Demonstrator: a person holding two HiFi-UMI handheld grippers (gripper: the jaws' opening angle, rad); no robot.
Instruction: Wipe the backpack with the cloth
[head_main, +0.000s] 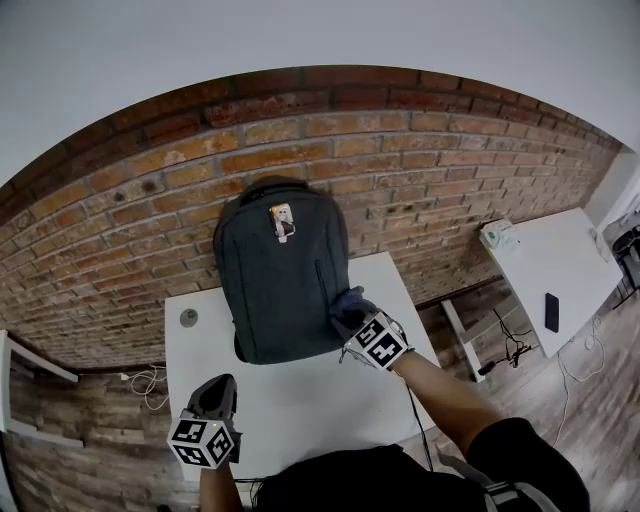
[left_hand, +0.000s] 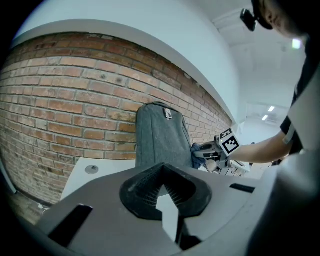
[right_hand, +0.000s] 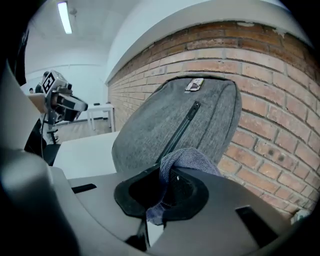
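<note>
Head view: a dark grey backpack (head_main: 280, 275) stands upright on the white surface (head_main: 300, 400), its back against the brick wall (head_main: 150, 200), with a small tag (head_main: 283, 222) near its top. The right tool (head_main: 352, 318) is at the backpack's lower right edge, and a bluish cloth (head_main: 348, 305) bunched at its tips lies against the fabric there. The left tool (head_main: 220, 385) hovers low over the front left of the surface, well apart from the backpack. A small round disc (head_main: 189, 317) sits on the surface to the left of the backpack.

Left gripper view: the left tool (left_hand: 162, 175) has its jaws drawn together at the tips with nothing between them, and a sliver of white surface shows behind the tips. Beyond stands the backpack (left_hand: 162, 135), and at its right flank is the right tool (left_hand: 202, 150) with the blue cloth (left_hand: 197, 148) touching the bag's side.

Right gripper view: the right tool (right_hand: 167, 175) is clamped on the cloth (right_hand: 187, 160), which humps up over the jaws and trails down between them. Directly ahead is the backpack (right_hand: 165, 125), its slanting zipper (right_hand: 182, 125) ending just above the cloth, with the brick wall (right_hand: 270, 115) to the right. The left tool (right_hand: 75, 104) shows far off at the left, above the surface (right_hand: 85, 152).
</note>
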